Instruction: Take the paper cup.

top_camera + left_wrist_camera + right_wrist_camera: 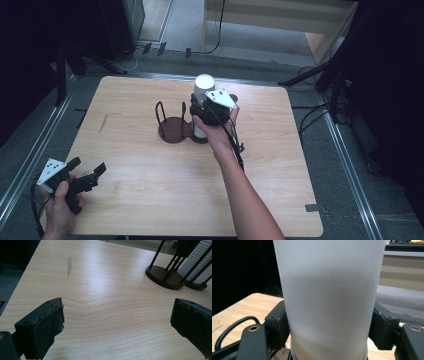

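Wooden table [150, 210]: at twelve o'clock the right gripper [329, 327] clamps the white cup [329, 290] over the rack [175, 131]; next, lift straight up; left gripper [117, 322] gapes wide at seven

Counts:
- 2 hand-held grippers: left hand-held gripper [86, 175], right hand-held gripper [202, 107]. Each has 2 black jaws and 1 grey three-cornered plate.
- 2 hands, one per unit: left hand [57, 212], right hand [220, 132].
- 1 wooden surface [150, 190], with 1 grey scuff mark [69, 264] on it.
- 1 dark wooden holder [175, 131] with 2 round bases joined side by side and several upright black wire rods; exact rod count can't be read.
- 1 stack of white cups [197, 262] in one bay; ribbed rims too many to count.
- 1 frosted white cup [329, 297] on top.
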### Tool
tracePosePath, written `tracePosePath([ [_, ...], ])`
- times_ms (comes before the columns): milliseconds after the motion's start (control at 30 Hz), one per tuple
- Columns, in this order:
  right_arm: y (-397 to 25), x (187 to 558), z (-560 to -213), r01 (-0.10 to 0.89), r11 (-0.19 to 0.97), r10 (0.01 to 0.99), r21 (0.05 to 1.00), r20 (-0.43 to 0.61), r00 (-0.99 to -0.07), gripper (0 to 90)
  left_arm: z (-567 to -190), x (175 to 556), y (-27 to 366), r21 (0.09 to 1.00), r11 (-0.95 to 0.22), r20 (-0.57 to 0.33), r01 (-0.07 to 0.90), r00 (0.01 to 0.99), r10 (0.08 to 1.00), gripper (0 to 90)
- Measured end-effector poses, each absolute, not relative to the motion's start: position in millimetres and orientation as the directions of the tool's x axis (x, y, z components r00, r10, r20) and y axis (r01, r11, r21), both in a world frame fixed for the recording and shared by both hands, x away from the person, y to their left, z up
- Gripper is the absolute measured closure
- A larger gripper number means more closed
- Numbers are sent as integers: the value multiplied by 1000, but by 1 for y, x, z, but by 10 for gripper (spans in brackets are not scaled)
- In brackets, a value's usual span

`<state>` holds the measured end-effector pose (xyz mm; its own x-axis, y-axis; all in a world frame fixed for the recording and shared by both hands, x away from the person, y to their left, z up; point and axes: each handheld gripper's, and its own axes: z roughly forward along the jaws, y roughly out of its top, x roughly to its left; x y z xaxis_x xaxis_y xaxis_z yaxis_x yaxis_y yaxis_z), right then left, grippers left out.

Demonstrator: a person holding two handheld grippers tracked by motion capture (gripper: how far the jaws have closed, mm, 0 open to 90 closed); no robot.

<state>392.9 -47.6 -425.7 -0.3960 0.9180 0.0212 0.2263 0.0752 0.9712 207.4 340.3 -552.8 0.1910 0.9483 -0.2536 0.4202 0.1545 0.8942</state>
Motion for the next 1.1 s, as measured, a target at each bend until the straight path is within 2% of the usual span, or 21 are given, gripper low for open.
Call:
tracePosePath([
  [1100,-70,369,-381,159,41,919,986,26,-394,285,-553,207,341,898,156,-250,411,185,950,0],
])
